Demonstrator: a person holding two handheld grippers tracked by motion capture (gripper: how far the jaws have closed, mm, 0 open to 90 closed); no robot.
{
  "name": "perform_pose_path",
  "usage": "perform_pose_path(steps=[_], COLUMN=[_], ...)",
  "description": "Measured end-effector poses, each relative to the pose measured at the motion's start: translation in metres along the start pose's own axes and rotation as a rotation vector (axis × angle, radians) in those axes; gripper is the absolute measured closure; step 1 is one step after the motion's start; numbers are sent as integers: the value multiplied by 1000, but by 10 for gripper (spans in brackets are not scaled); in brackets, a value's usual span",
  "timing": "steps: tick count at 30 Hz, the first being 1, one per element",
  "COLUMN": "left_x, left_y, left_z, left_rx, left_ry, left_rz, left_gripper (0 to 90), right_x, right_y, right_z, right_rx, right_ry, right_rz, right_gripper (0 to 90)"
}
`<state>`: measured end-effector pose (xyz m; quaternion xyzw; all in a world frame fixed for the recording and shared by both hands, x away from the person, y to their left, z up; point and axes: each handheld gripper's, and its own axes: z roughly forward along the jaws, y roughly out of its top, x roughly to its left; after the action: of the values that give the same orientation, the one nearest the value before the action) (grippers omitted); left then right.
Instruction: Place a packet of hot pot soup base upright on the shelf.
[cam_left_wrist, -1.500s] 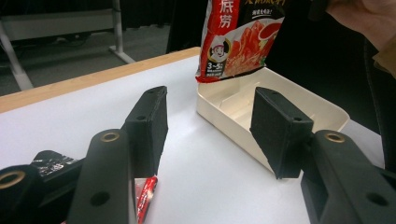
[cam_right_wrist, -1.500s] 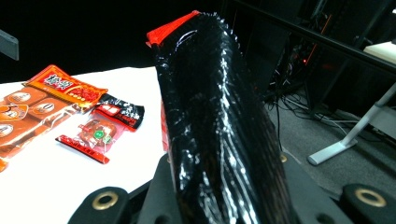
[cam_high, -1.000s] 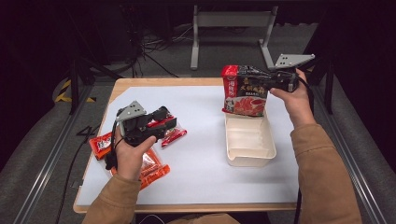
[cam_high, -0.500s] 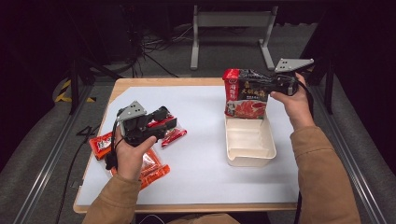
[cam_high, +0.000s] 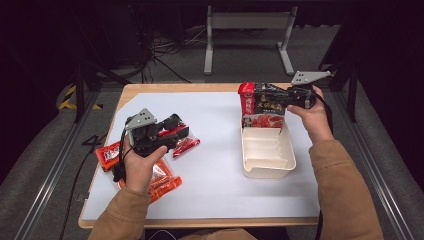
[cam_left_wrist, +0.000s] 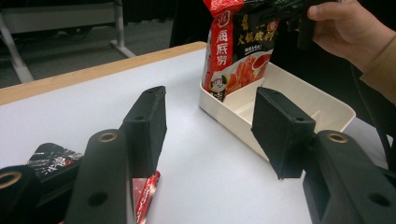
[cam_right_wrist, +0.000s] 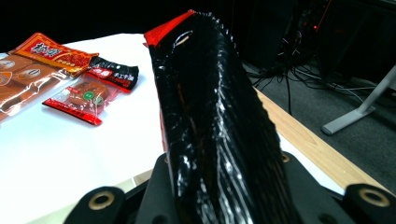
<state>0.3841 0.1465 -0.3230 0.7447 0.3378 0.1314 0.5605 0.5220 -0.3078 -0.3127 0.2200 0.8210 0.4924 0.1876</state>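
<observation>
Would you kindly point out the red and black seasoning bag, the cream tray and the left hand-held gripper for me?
seasoning bag (cam_high: 263, 106), high view, on its printed front.
cream tray (cam_high: 268, 171), high view, on its near wall.
left hand-held gripper (cam_left_wrist: 210, 130), left gripper view, midway between its open jaws.

The right claw (cam_high: 280, 100) has come down a little since the earlier pictures, bringing the red-and-black sauce packet (cam_high: 262, 106) it pinches lower with it. The packet's bottom edge, which hung just above the far end of the cream tray (cam_high: 270, 167), now dips inside the tray's far rim.
</observation>
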Motion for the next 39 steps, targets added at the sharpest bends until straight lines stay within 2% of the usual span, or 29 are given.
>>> perform_pose_path(steps=[6,9,13,18,21,23,25,26,35,37,39], left_x=[0,0,0,1,3,4,4,4,4,5,6], left_y=[-1,-1,-1,-2,-2,-3,-3,-3,-3,-4,-4], left_z=[1,2,2,3,3,4,4,5,6,6,6], left_rx=[6,6,10,14,20,23,29,29,38,55,68], left_ry=[0,-1,-1,-3,1,1,-2,-2,-2,-1,16], left_rz=[2,0,-3,-5,-8,-8,-14,-12,-10,-4,12], left_gripper=[457,456,455,454,448,445,443,443,432,424,407], right_x=[0,0,0,1,1,1,0,0,4,8,13], right_y=[-10,-15,-21,-20,-19,-19,-20,-20,-18,-18,-19], right_z=[-2,-4,-5,-5,-6,-6,-6,-7,-18,-23,-30], right_rx=[6,-2,-19,-5,-3,-5,-5,-13,-28,-4,-14], right_ry=[-10,-18,-23,-32,-40,-39,-22,-15,-46,-75,-104], right_rz=[36,44,80,73,97,133,199,227,244,266,264], right_gripper=[776,779,779,766,723,640,531,517,390,368,363])
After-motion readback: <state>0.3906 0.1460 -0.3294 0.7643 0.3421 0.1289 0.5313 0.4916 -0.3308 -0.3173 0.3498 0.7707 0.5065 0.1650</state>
